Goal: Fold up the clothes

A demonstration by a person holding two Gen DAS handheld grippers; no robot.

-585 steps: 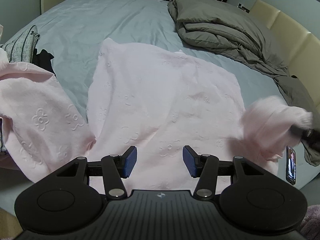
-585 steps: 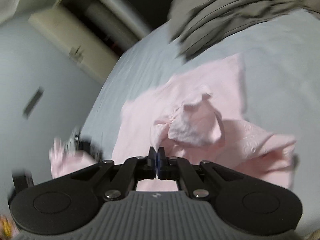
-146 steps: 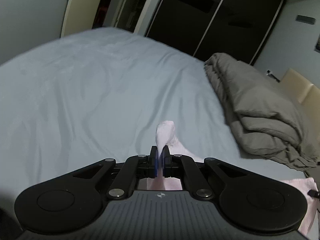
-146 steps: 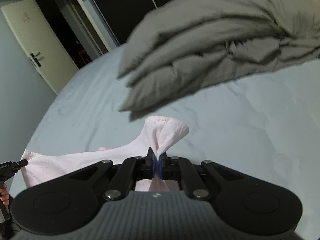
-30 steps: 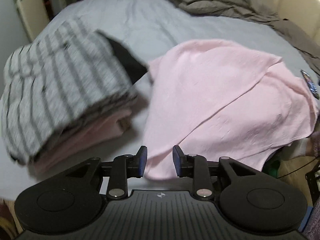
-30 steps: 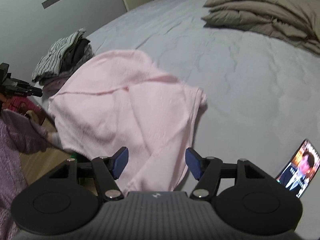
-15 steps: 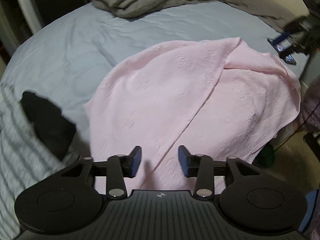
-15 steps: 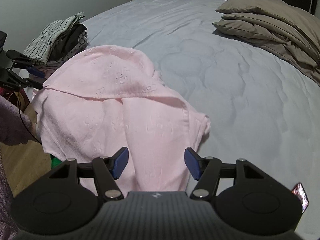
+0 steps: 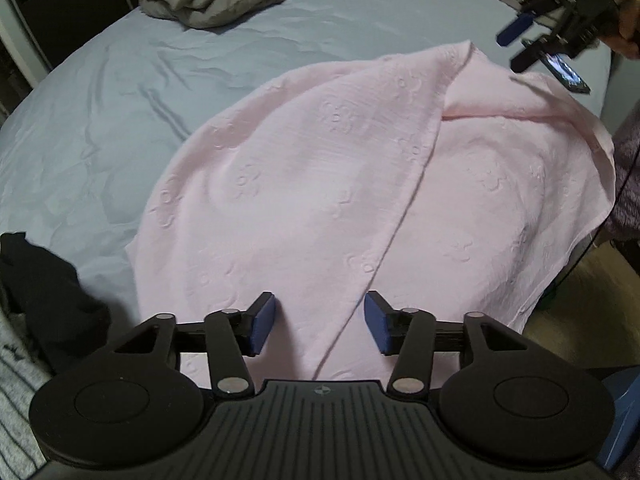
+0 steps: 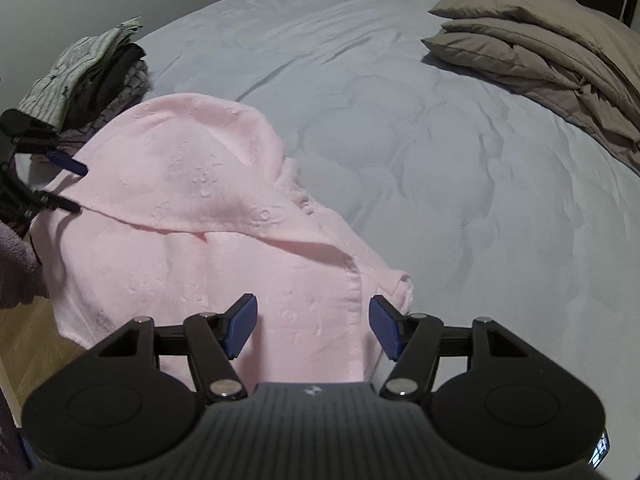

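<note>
A pink embossed garment [image 9: 340, 184] lies folded over on the pale blue bed [image 9: 120, 92], its near part hanging over the bed's edge. My left gripper [image 9: 319, 322] is open and empty, just above the garment's near hem beside a fold edge. My right gripper [image 10: 312, 326] is open and empty above the other end of the same garment [image 10: 192, 200]. The right gripper also shows in the left wrist view [image 9: 520, 46], and the left gripper shows at the left edge of the right wrist view [image 10: 66, 184].
A folded grey duvet [image 10: 552, 60] lies at the head of the bed. A pile of striped and dark clothes [image 10: 92, 72] sits at the bed's corner; a black garment [image 9: 44, 280] lies by my left gripper. A phone [image 9: 566, 74] lies on the bed. Wooden floor [image 10: 32, 344] is below.
Both grippers let go of the pink garment, which now lies folded over on the bed. In the last second both swung toward it and the left jaws opened wider.
</note>
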